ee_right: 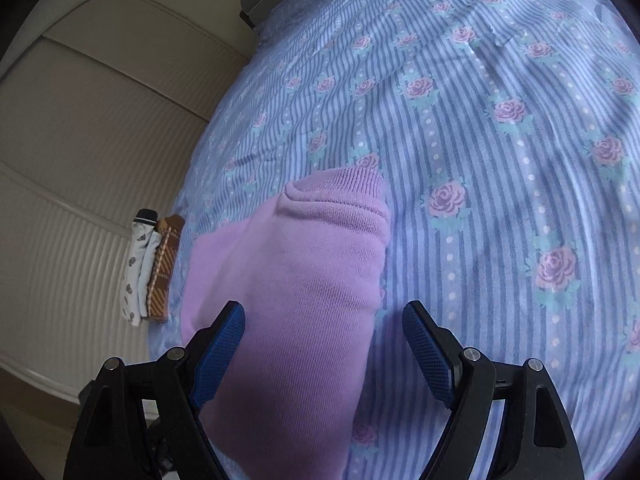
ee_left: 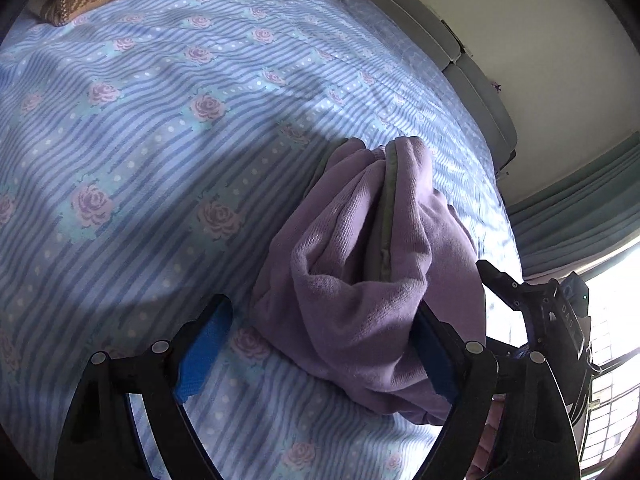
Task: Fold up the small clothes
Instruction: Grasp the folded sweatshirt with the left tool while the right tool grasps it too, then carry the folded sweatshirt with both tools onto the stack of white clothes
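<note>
Left tool (ee_left: 320, 356): jaws wide, holding nothing. Right tool (ee_right: 324, 354): jaws wide, nothing gripped. Lilac garment (ee_right: 288, 300): bunched on the bed (ee_right: 500, 160), partly between both tools. Step: gathering it, apparently. Next: pinch an edge, spread flat. Beyond: folded clothes (ee_right: 152, 268) at bed's edge.

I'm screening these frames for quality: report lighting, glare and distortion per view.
Left wrist view: window blown out white, a broad shadow across the blue striped rose-print bedsheet. Right wrist view: even soft light, no glare, fisheye bending the ribbed white wall panels.
</note>
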Demonstrator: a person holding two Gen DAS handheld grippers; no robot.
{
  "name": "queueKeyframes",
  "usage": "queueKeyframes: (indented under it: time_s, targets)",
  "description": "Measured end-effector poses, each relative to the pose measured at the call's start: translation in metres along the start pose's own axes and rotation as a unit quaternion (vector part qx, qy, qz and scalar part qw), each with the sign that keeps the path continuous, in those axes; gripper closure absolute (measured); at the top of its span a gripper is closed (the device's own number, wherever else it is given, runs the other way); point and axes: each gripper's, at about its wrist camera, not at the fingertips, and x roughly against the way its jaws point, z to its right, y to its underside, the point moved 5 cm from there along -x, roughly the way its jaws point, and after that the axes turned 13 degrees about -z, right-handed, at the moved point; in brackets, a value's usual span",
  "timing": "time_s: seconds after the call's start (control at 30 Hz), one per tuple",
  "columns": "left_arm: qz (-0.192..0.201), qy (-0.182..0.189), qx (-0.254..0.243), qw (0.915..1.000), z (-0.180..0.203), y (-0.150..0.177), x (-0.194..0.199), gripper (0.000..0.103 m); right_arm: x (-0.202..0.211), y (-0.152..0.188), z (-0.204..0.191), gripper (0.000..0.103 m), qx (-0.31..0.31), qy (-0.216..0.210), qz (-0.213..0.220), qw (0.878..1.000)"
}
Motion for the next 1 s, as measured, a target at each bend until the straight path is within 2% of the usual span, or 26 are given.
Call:
queueKeyframes:
  time_s: [0.17, 0.2, 0.27, 0.33, 0.5, 0.7, 1.0]
  targets:
    - [-0.002, 0.01, 0.003, 0.9999, 0.003, -0.008, -0.008, 0.028, -0.017, -0.015, 0.007, 0.022, -0.023, -0.051, -0.031, 0.998]
    - [0.0, 0.01, 0.003, 0.9999, 0.003, -0.01, -0.009, 0.029, -0.019, -0.018, 0.008, 0.025, -0.025, -0.058, -0.036, 0.997]
    - [0.002, 0.01, 0.005, 0.9999, 0.002, -0.011, -0.009, 0.037, -0.023, -0.021, 0.009, 0.034, -0.03, -0.073, -0.048, 0.996]
    - [0.003, 0.012, 0.005, 0.9999, 0.0, -0.011, -0.007, 0.045, -0.024, -0.022, 0.011, 0.051, -0.038, -0.08, -0.054, 0.995]
    - [0.004, 0.008, -0.011, 0.9999, 0.005, -0.008, 0.004, 0.057, -0.013, -0.014, 0.006, 0.072, -0.036, -0.083, -0.043, 0.995]
    - [0.01, 0.017, -0.022, 0.9996, 0.009, -0.008, 0.022, 0.059, 0.006, -0.004, -0.02, 0.076, -0.016, -0.064, -0.021, 0.998]
    - [0.043, 0.035, -0.046, 0.9974, 0.009, -0.009, 0.084, 0.06, 0.033, 0.017, -0.082, 0.076, 0.031, -0.076, 0.014, 0.997]
